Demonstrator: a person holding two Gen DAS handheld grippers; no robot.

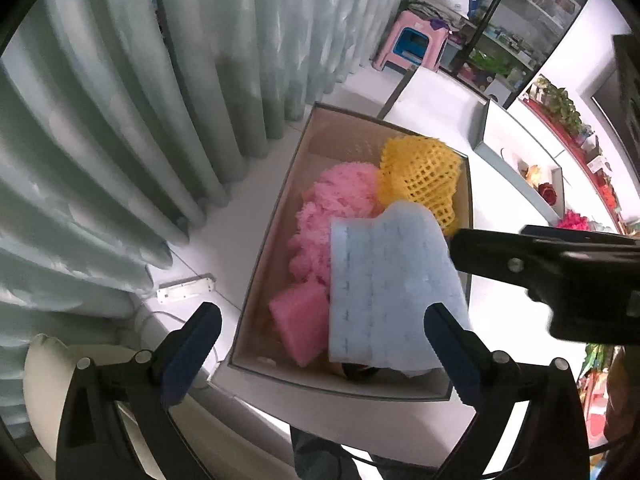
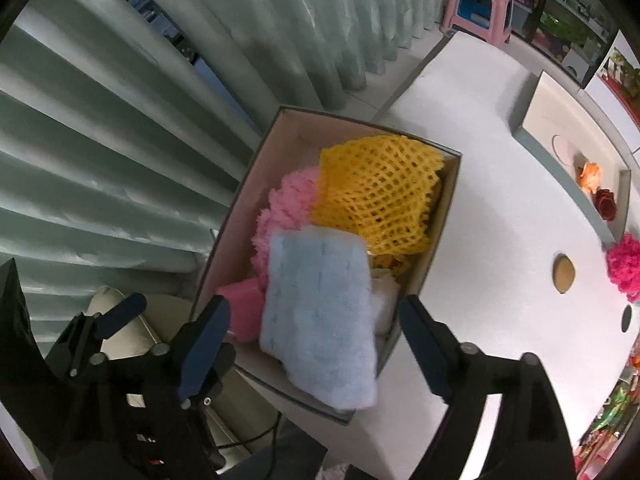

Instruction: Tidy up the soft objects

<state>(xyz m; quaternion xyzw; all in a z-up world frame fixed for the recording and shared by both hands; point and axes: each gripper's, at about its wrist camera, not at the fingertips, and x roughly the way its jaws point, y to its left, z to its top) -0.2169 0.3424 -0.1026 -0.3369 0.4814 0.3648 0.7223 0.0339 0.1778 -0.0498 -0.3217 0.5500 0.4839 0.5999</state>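
Observation:
An open cardboard box point(image 1: 280, 236) point(image 2: 248, 208) stands at the table's left edge. Inside it lie a fluffy pink puff point(image 1: 340, 196) point(image 2: 284, 204), a yellow foam net point(image 1: 424, 172) point(image 2: 376, 196) and a pink sponge point(image 1: 300, 320) point(image 2: 244, 308). A light blue cloth point(image 1: 384, 280) point(image 2: 320, 316) lies on top, reaching over the box's near rim, and is blurred in the right wrist view. My left gripper point(image 1: 322, 312) hovers open over the box, its pads clear of the cloth. My right gripper point(image 2: 314, 304) is open above the cloth too, touching nothing.
Pale green curtains point(image 1: 120, 120) hang left of the box. On the white table point(image 2: 500, 220) sit a shallow grey tray point(image 2: 608, 224) with fake flowers, a magenta puff point(image 2: 626, 268) and a wooden disc point(image 2: 564, 272). A pink stool point(image 1: 408, 40) and a power strip point(image 1: 184, 288) are on the floor.

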